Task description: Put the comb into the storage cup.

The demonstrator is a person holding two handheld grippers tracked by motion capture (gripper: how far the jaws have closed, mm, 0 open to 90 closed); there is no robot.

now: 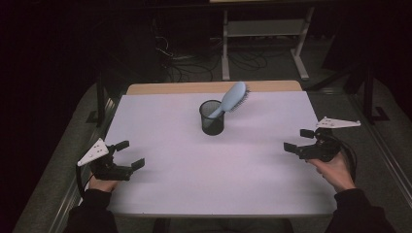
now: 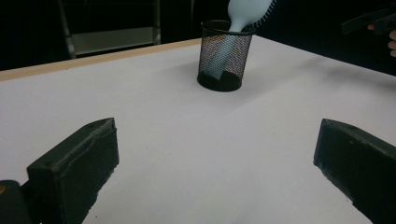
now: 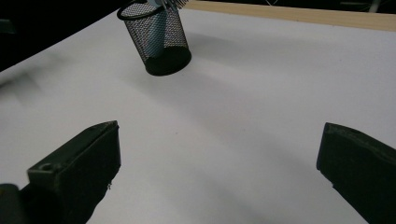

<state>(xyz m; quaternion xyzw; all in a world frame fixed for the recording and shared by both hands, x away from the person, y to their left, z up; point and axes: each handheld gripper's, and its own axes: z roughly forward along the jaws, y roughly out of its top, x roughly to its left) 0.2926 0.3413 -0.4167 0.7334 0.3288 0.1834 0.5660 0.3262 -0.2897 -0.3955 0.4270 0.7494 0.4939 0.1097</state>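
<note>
Tongs on the left (image 1: 130, 154) sit over the near left corner of the table (image 1: 160, 189), held from below by the left hand (image 1: 101, 183); their jaws stand wide apart with nothing between them. In the left gripper view the same tongs (image 2: 215, 154) show two black jaws spread to either side of the bare white table (image 2: 177, 140), pointing toward the cup.

Toward the middle of the far edge stands a black mesh cup (image 1: 212, 117), upright on the table. A pale blue brush (image 1: 231, 98) stands in it handle down, leaning to the right, its bristled head sticking out above the rim toward the far edge. In the left gripper view the cup (image 2: 225, 56) shows the brush (image 2: 245, 14) rising out of its mouth, the handle visible through the mesh. In the right gripper view the cup (image 3: 159, 39) stands near the top left, the handle of the brush (image 3: 155, 30) pale behind the mesh.

The right tongs (image 1: 295, 141) hang over the right edge of the table, well apart from the cup, held by the right hand (image 1: 335, 170). Their jaws are spread and empty. In the right gripper view these tongs (image 3: 217, 151) gape over the bare table (image 3: 261, 84), nothing between the jaws
</note>
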